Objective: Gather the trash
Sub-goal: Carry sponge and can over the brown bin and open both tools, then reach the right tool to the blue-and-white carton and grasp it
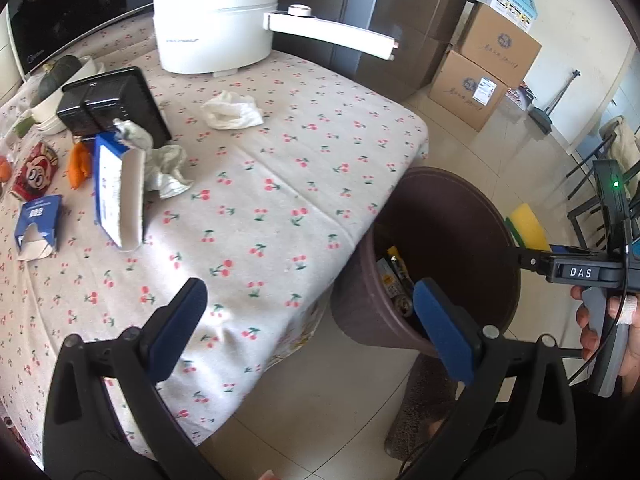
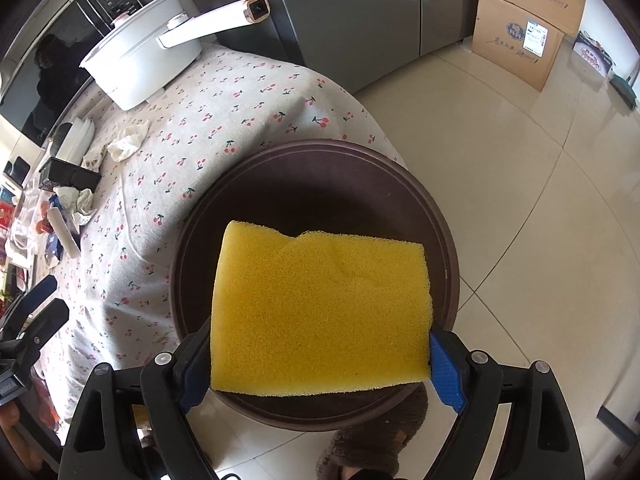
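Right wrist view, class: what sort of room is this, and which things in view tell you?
Most likely a home kitchen or dining area: a cherry-print tablecloth carrying a white electric pot, a tall grey fridge behind it, and a brown bin on the tiled floor.

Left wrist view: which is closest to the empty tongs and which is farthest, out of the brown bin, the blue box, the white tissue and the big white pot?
From the left tongs, nearest first:
1. Brown bin, just right of the tongs, beside the table.
2. Blue box, on the table's left.
3. White tissue, mid-table, farther back.
4. Big white pot, at the table's far end.
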{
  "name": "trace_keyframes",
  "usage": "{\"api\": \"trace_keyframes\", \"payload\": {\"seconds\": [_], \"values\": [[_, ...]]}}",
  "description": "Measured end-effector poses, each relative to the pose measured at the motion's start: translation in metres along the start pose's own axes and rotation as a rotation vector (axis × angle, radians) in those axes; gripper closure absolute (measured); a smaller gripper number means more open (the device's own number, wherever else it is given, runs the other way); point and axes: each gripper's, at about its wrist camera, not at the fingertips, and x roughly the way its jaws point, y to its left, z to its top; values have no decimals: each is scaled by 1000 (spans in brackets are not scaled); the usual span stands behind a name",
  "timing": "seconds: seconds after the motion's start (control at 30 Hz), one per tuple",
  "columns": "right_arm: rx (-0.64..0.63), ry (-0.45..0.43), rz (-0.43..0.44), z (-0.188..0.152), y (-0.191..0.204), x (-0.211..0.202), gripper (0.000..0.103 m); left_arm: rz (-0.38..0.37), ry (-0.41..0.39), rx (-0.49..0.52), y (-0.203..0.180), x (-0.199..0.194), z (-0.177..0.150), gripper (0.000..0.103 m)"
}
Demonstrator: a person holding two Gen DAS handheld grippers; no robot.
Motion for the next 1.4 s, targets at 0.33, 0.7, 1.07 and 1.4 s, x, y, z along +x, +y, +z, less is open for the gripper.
{"api": "trace_keyframes", "payload": {"seconds": [0.33, 0.7, 1.07, 1.4], "values": [[0, -44, -69, 8, 28, -4, 0, 67, -12, -54, 50, -26, -12, 1], [-62, -17, -25, 10, 79, 3, 0, 101, -34, -123, 100, -53, -26, 1], [-168, -26, 45, 19, 166, 5, 0, 150, -45, -231, 158, -74, -42, 1], [-273, -21, 101, 22, 262, 23, 0, 260, -30, -323, 215, -90, -62, 1]]}}
